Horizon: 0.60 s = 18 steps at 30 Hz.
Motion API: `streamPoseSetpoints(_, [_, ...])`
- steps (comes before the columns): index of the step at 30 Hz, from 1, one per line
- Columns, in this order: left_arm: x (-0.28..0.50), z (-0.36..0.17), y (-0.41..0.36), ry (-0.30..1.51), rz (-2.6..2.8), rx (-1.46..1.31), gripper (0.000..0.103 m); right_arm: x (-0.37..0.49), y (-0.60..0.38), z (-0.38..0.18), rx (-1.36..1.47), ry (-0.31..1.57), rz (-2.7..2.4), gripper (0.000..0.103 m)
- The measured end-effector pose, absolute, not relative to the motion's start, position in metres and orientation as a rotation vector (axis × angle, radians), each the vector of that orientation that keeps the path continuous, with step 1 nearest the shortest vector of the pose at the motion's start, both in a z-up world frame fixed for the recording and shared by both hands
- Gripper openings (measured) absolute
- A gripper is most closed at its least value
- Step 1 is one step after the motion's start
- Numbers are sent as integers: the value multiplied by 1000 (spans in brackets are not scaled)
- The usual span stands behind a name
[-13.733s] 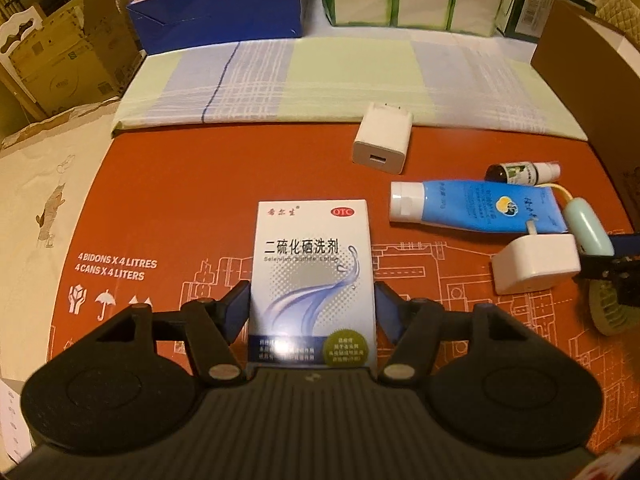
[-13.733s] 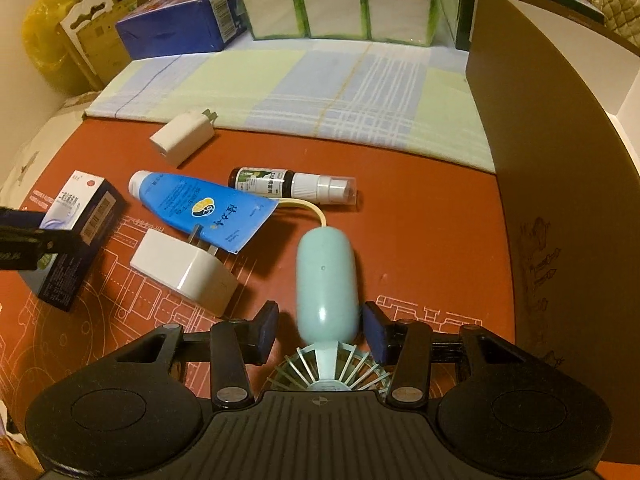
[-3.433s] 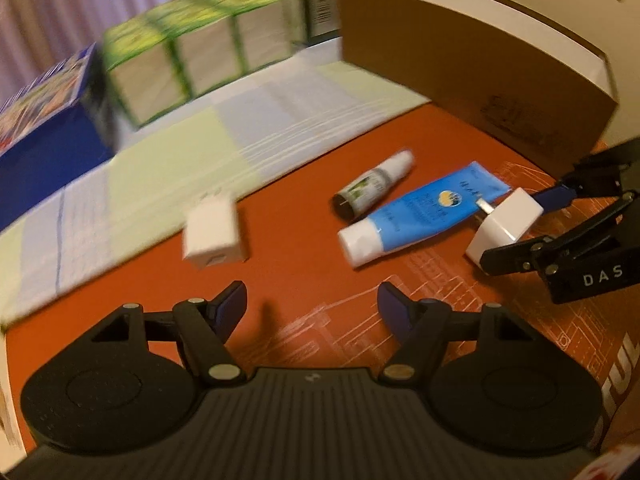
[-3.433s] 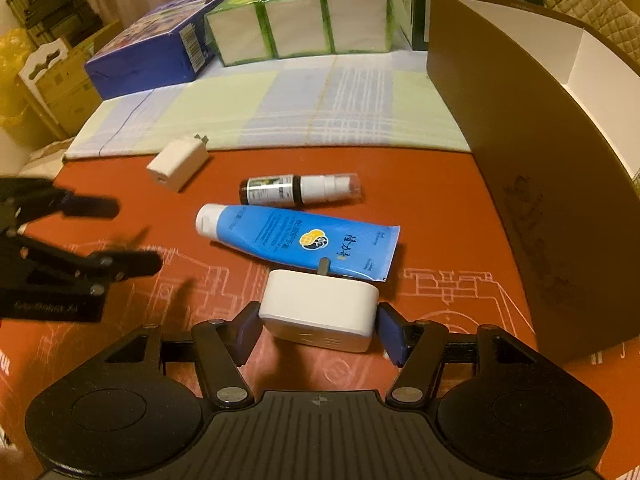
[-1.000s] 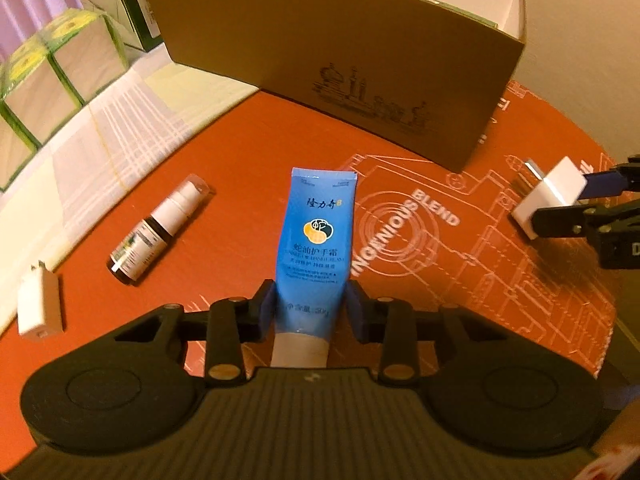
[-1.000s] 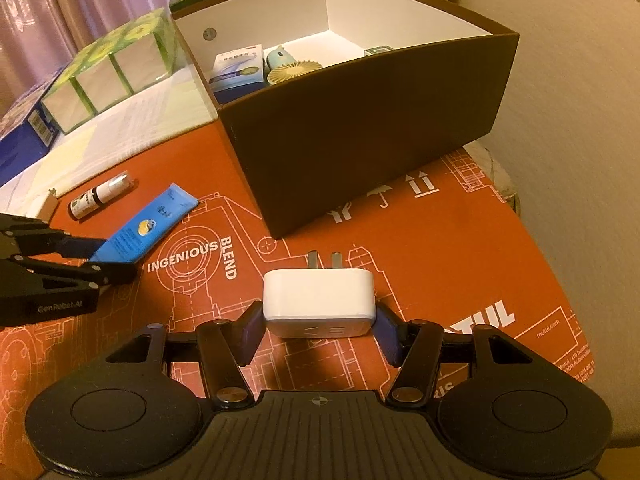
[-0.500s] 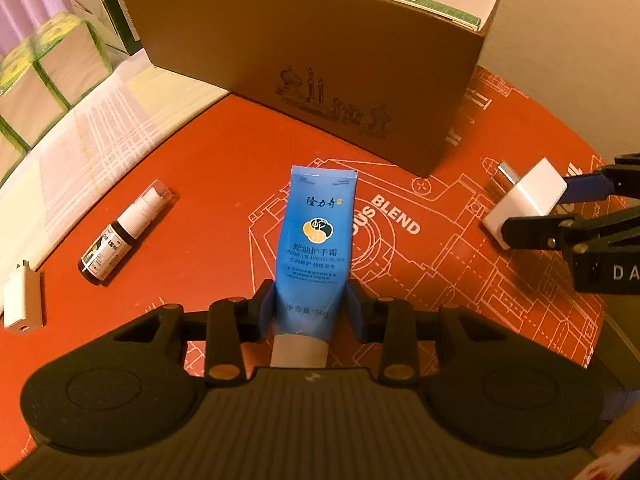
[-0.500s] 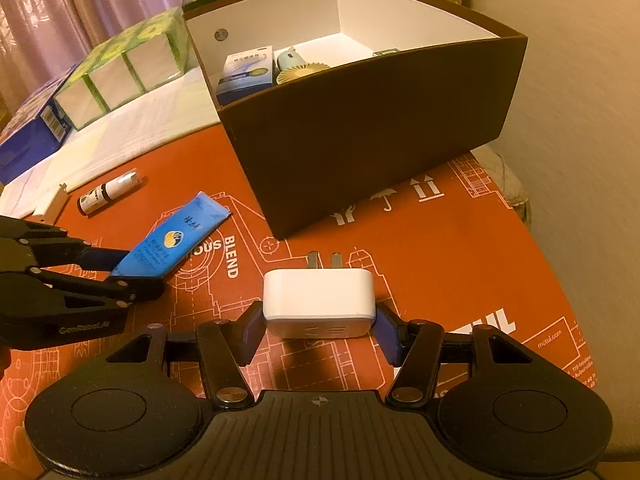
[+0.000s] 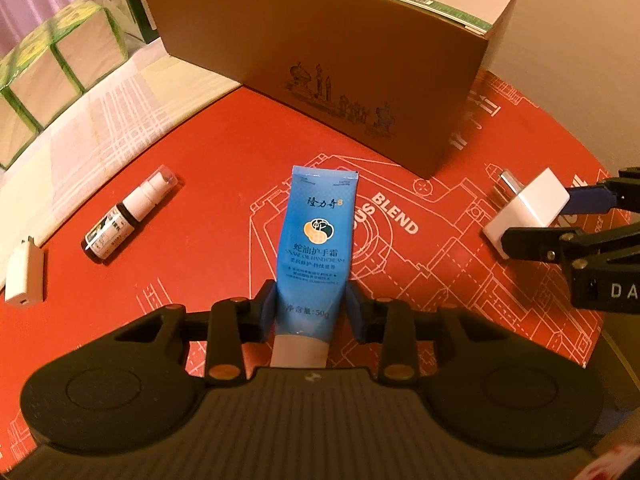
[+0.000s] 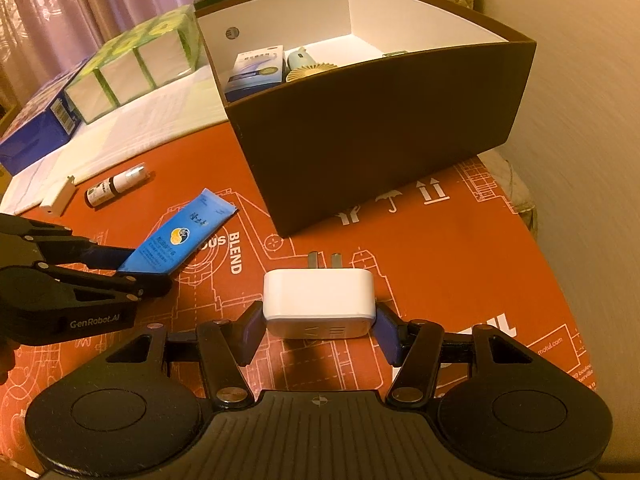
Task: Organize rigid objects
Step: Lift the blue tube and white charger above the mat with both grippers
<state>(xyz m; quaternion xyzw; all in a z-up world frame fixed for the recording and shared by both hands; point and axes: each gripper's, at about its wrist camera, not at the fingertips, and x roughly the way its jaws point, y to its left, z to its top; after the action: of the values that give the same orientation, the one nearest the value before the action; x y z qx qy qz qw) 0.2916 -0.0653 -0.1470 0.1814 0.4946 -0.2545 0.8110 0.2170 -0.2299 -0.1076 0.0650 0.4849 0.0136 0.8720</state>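
A red printed sheet (image 9: 224, 168) covers the table, with a pale checked cloth (image 9: 100, 120) along its far side and a beige wall behind. On the cloth stand a pack of three green-banded tissue boxes (image 10: 136, 56) and one blue carton (image 10: 36, 128).

The left gripper (image 9: 312, 308) has its jaws drawn in narrow and pressed on both sides of the blue hand cream tube (image 9: 316, 248), near the capped end; the crimped end points toward the brown box (image 9: 320, 40). The right gripper (image 10: 318, 328) has its jaws set wider, clamped on the two short sides of the white plug adapter (image 10: 319, 304), whose two prongs point at the box. Whether tube and adapter are lifted off the sheet cannot be told.

The open-topped box stands at the table's far right corner, its near wall just ahead of both grippers. Bare red sheet lies between the two grippers and the box wall. The table edge curves close by on the right of the adapter.

Inside the box are one white-and-blue carton (image 10: 256, 66) and one mint handheld fan (image 10: 304, 66); a green-edged item (image 9: 436, 6) lies by its far wall. Left on the sheet, apart from each other: one dark spray bottle (image 9: 128, 216) on its side and one small white charger (image 9: 24, 276) near the cloth's edge.
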Motion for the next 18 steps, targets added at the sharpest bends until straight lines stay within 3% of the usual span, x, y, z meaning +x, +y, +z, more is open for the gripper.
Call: streamPoseSetpoints(18, [281,-111,-41,1006,-496,286,31,210,-244,-95,135,990,61,54])
